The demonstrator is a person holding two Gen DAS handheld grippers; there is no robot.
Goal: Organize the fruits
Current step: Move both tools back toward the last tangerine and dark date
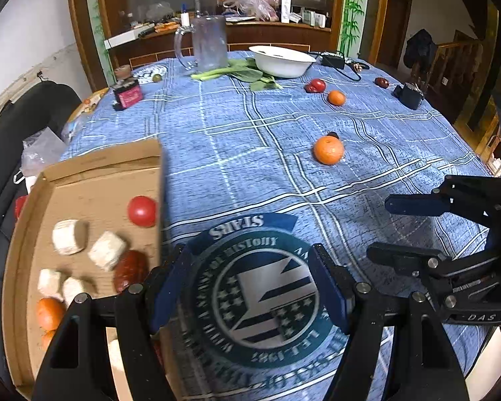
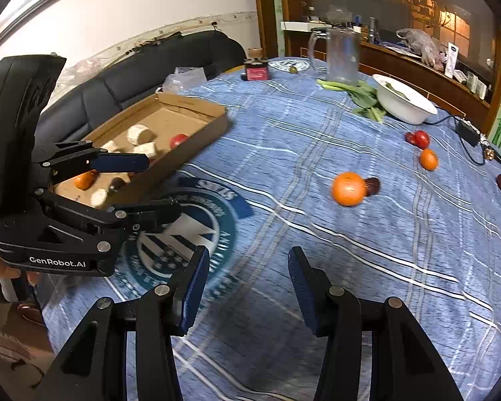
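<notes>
- We hold the left tool (image 1: 250,287) released, nothing between its blue pads, above the round emblem on the blue tabletop (image 1: 250,153); the cardboard tray (image 1: 93,180) lies just beside it.
- We hold the right tool (image 2: 248,287) released, empty, over bare cloth.
- In the tray: a tomato (image 1: 142,211), an orange, white chunks, one dark red fruit.
- Loose on the tabletop: a large orange (image 2: 348,188) touching a dark date (image 2: 372,186); farther off, a small orange (image 2: 428,159) near a red tomato (image 2: 421,139); a white bowl (image 2: 405,108) on greens.
</notes>
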